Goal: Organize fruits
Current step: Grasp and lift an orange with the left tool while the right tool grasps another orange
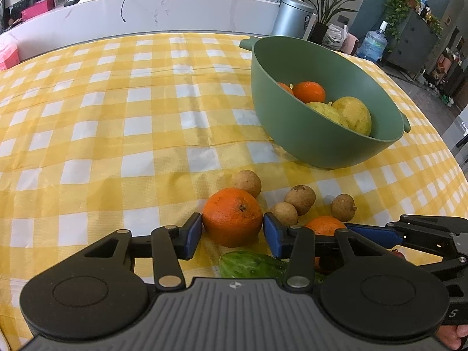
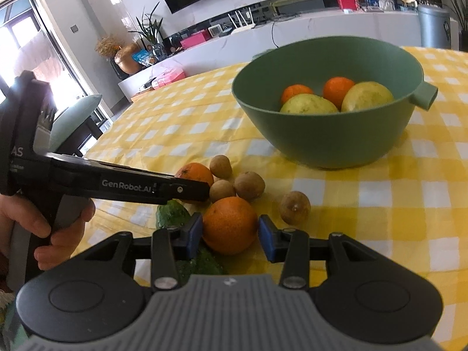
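A green bowl (image 1: 292,122) (image 2: 330,134) on the yellow checked cloth holds two oranges and two yellow fruits. In front of it lie two oranges, several small brown fruits (image 1: 299,199) (image 2: 294,207) and a green cucumber (image 1: 248,264) (image 2: 172,215). My left gripper (image 1: 232,234) stands with its blue pads either side of one orange (image 1: 232,220), touching or nearly so. My right gripper (image 2: 230,235) stands around the other orange (image 2: 229,225), with a small gap at the right pad. The right gripper's arm shows in the left wrist view (image 1: 409,231), beside the second orange (image 1: 324,225).
The table edge runs along the back, with a white counter, a grey bin (image 1: 295,17) and plants beyond. A chair (image 2: 73,120) stands at the table's left side in the right wrist view. The cloth stretches bare to the left of the bowl.
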`<state>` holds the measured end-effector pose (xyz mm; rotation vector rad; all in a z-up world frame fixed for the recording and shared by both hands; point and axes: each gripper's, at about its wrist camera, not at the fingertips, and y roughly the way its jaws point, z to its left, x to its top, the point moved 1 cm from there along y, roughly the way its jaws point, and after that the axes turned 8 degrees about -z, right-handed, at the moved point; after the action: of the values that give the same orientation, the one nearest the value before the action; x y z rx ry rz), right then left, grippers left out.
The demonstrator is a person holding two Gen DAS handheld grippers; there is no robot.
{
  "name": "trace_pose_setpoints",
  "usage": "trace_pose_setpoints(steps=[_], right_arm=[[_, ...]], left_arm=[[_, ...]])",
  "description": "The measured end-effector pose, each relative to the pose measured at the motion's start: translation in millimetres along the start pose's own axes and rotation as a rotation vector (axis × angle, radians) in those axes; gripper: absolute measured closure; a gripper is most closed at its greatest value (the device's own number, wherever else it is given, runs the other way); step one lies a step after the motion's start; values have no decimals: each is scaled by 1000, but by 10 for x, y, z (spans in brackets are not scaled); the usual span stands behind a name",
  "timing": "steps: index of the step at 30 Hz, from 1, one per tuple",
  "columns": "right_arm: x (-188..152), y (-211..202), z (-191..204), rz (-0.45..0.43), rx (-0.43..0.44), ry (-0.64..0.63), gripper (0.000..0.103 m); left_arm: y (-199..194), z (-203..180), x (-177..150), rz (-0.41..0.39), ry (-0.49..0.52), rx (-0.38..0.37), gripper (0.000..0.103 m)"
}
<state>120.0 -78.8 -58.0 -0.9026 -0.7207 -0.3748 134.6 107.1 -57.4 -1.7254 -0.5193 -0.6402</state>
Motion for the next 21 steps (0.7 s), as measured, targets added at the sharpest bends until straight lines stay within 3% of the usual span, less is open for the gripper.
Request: trace_pose_setpoints(steps=[11, 21], right_arm=[[-6, 65, -109, 24, 30, 89, 61], [-2, 29, -32, 7, 5, 8, 65]], left_arm=[[-3, -3, 1, 0, -5, 3, 52], [-54, 5, 15, -20, -10, 31, 52]])
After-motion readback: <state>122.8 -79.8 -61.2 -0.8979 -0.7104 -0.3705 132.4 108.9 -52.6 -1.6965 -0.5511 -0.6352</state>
